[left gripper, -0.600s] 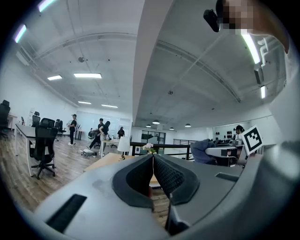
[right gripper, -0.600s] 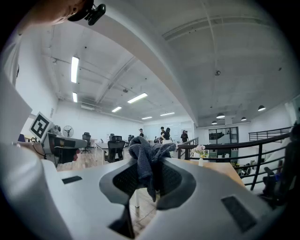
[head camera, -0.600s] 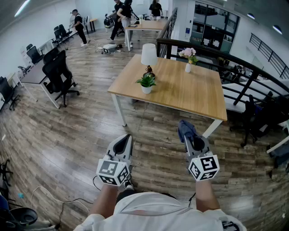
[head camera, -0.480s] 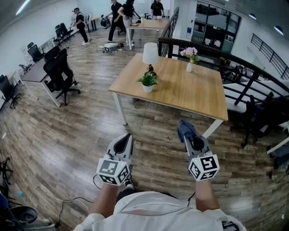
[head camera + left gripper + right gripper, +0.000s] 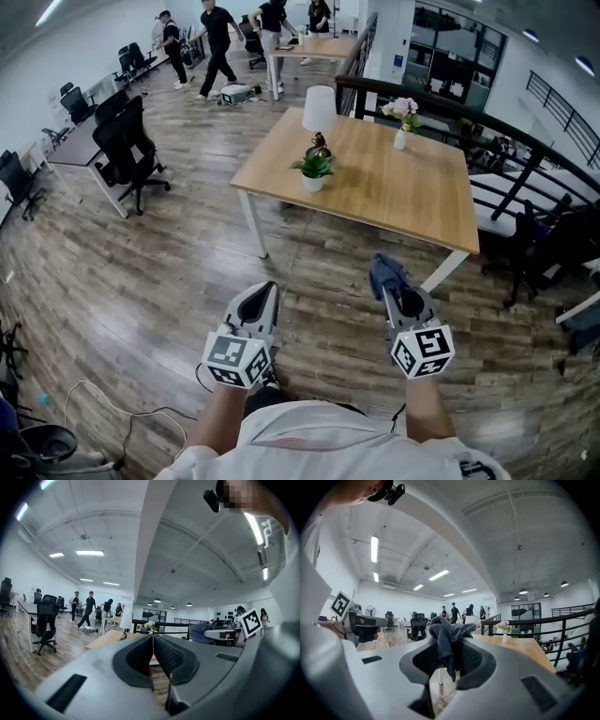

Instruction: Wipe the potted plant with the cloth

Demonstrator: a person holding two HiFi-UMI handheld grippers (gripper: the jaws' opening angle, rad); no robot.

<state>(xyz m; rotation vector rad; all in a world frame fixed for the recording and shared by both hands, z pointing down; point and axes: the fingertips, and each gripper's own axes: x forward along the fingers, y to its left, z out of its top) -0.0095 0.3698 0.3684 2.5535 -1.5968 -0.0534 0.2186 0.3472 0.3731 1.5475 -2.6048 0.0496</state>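
A small green potted plant (image 5: 313,170) in a white pot stands near the left end of a wooden table (image 5: 394,192), well ahead of both grippers. My right gripper (image 5: 385,278) is shut on a dark blue-grey cloth (image 5: 386,269), which bunches above the jaws in the right gripper view as cloth (image 5: 448,634). My left gripper (image 5: 268,288) is shut, its pads pressed together with nothing between them. In the left gripper view the plant (image 5: 123,637) peeks just over the jaws. Both grippers hang over the floor, short of the table.
On the table also stand a white-shaded lamp (image 5: 319,111) right behind the plant and a vase of pink flowers (image 5: 402,114) at the far edge. A black railing (image 5: 525,155) runs behind the table. Office chairs (image 5: 124,150) stand at left; people move about far back.
The table and plant have shifted slightly right and down in the head view. The people in the background have walked on. Both grippers keep their grip and place.
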